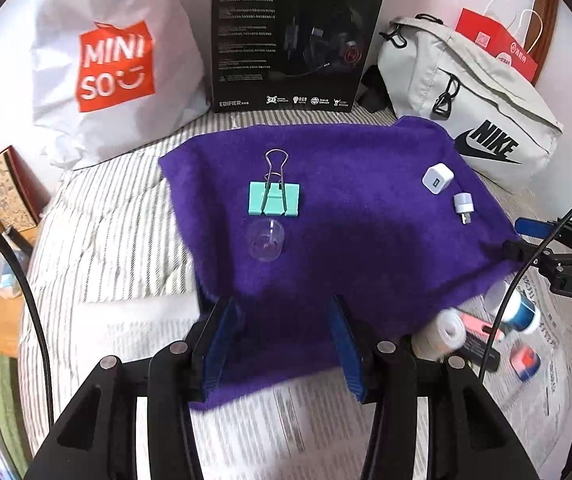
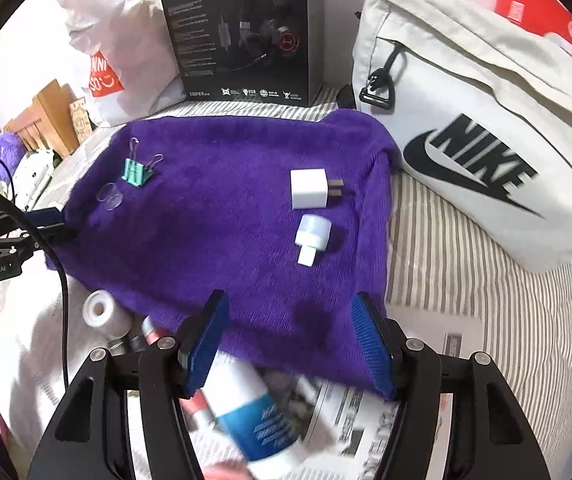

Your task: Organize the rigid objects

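Nearest, both grippers hang over the purple towel's near edge on the striped bed, the left gripper (image 1: 282, 344) and right gripper (image 2: 291, 342) each with jaws spread and pinching nothing. Just under the right one lie a blue-banded white bottle (image 2: 256, 412) and a white roll (image 2: 102, 314) on newspaper. Farther out on the purple towel (image 2: 222, 216) rest a white charger (image 2: 308, 189) and small white adapter (image 2: 311, 236) at right, with a green binder clip (image 1: 274, 199) and clear cap (image 1: 266, 241) at left.

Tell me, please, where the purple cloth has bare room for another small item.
The purple cloth is bare across its middle, between the green binder clip and the white charger. Its near edge is crowded: a tape roll and bottle lie there.
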Action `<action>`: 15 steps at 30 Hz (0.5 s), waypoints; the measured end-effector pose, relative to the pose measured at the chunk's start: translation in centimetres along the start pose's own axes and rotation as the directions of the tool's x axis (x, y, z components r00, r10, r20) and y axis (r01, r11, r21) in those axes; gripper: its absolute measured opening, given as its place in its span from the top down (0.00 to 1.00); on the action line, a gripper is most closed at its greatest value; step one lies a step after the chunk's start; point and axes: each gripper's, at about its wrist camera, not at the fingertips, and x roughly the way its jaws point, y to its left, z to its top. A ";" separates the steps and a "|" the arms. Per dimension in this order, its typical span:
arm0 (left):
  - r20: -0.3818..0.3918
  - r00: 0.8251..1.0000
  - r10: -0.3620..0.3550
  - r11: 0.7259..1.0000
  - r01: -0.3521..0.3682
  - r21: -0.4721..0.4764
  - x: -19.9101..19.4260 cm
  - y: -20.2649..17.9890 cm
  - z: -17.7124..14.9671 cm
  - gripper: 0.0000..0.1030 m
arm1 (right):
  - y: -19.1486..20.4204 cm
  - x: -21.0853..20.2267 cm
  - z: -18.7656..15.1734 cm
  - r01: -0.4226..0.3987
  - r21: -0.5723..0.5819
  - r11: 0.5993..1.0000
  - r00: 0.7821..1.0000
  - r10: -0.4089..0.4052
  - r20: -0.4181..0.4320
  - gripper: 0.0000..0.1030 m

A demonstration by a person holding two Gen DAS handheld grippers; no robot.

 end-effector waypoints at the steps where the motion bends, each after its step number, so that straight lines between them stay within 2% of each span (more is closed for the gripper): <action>1: 0.000 1.000 0.000 1.000 0.000 -0.005 -0.4 0.0 -0.3 0.55 | 0.1 -0.3 -0.2 -0.003 0.006 1.000 1.000 0.003 0.002 0.39; 6: 0.026 0.999 -0.023 1.000 0.023 -0.002 -2.8 -1.1 -2.5 0.55 | 0.4 -2.7 -2.5 -0.018 0.036 0.999 1.000 0.017 0.024 0.35; 9: 0.042 0.998 -0.051 0.998 0.050 0.033 -3.8 -2.7 -3.6 0.55 | 0.4 -4.1 -3.8 -0.018 0.061 0.998 0.999 0.016 0.034 0.34; 15: 0.027 0.994 -0.101 0.992 0.099 0.077 -3.0 -6.2 -4.6 0.55 | -0.4 -6.8 -6.4 -0.032 0.110 0.993 0.997 0.024 0.075 0.30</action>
